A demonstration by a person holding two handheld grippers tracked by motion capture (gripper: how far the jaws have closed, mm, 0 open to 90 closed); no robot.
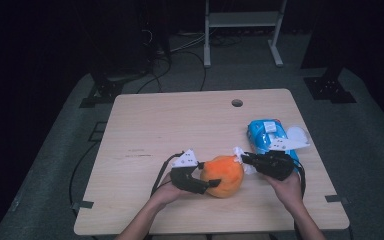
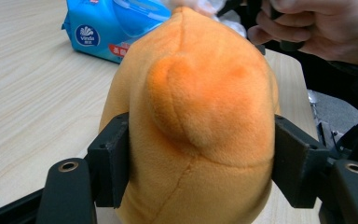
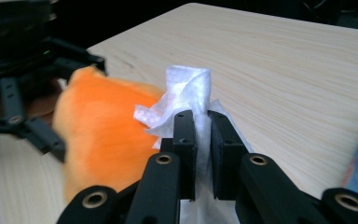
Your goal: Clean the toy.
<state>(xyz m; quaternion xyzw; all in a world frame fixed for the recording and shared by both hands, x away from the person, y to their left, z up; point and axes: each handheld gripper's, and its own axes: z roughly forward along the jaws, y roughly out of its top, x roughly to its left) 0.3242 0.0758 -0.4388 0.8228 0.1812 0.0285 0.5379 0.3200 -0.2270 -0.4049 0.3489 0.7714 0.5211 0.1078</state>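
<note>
Left gripper view: my left gripper (image 2: 200,163) clamps orange plush toy (image 2: 191,116) by both sides, near table's (image 1: 155,125) front edge. My right gripper (image 3: 203,140) pinches white tissue (image 3: 186,91) tight, touching toy's top. Blue tissue pack (image 1: 265,134) near right edge.

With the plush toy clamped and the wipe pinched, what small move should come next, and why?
Probably press the white wipe against the orange plush toy and rub it. The left gripper clamps the toy from both sides, steadying it on the table, while the right gripper pinches the wipe right beside the toy's surface.
</note>
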